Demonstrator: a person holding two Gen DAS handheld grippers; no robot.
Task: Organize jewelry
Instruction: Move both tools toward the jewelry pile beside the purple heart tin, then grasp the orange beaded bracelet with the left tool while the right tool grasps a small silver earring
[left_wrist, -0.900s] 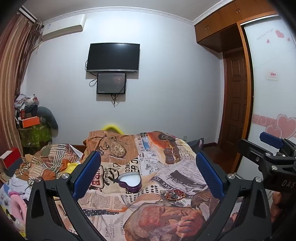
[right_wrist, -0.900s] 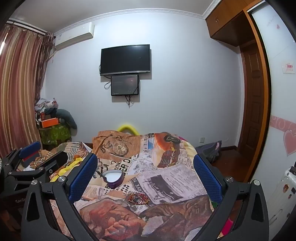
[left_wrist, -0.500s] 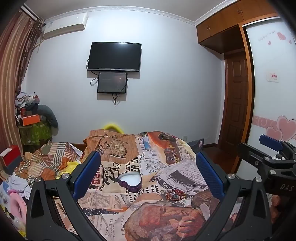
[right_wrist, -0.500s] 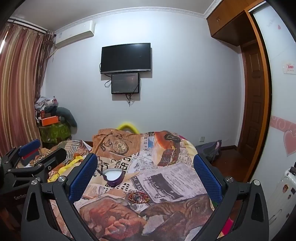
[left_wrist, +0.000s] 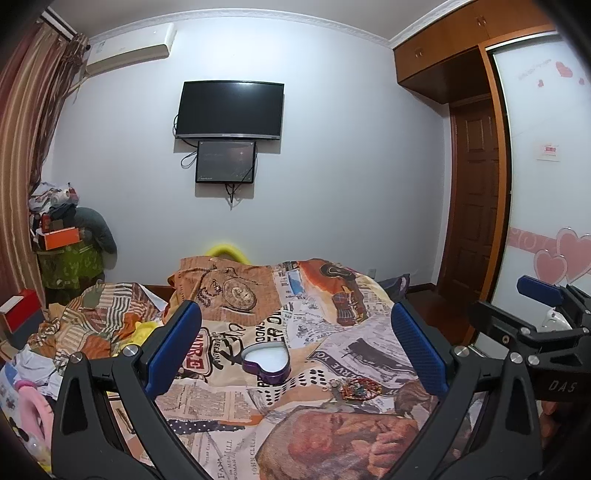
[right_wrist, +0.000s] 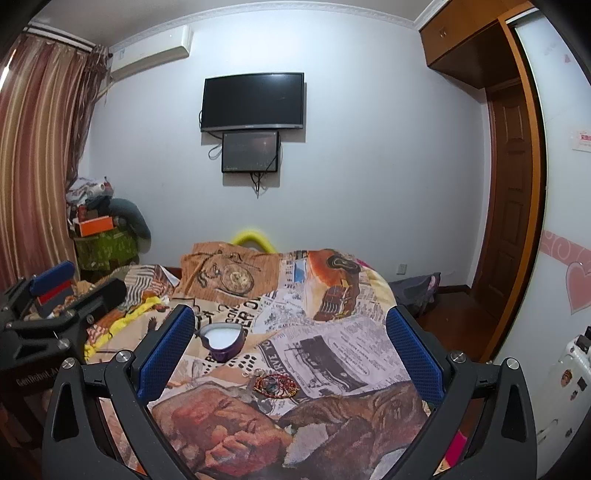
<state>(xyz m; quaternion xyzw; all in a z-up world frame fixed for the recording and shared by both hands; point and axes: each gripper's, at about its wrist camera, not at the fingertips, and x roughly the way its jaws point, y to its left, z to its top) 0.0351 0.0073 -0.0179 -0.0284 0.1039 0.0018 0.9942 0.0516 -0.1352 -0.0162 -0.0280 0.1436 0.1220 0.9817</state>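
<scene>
A purple heart-shaped box (left_wrist: 266, 360) with a white inside lies open on the patterned bedspread (left_wrist: 317, 325); it also shows in the right wrist view (right_wrist: 221, 340). A small heap of red beaded jewelry (left_wrist: 355, 388) lies just in front and to the right of it, and shows in the right wrist view (right_wrist: 275, 384). My left gripper (left_wrist: 295, 350) is open and empty, held above the bed short of both. My right gripper (right_wrist: 290, 350) is open and empty, beside the left one. Each gripper shows at the edge of the other's view.
Crumpled clothes and bedding (left_wrist: 85, 325) lie on the bed's left side. A TV (left_wrist: 229, 109) and a small screen hang on the far wall. A wooden door (left_wrist: 476, 206) and wardrobe stand right. A cluttered stand (right_wrist: 103, 240) sits by the curtain (right_wrist: 33, 166).
Both views have shifted only slightly; the grippers stay open and nothing on the bed has moved.
</scene>
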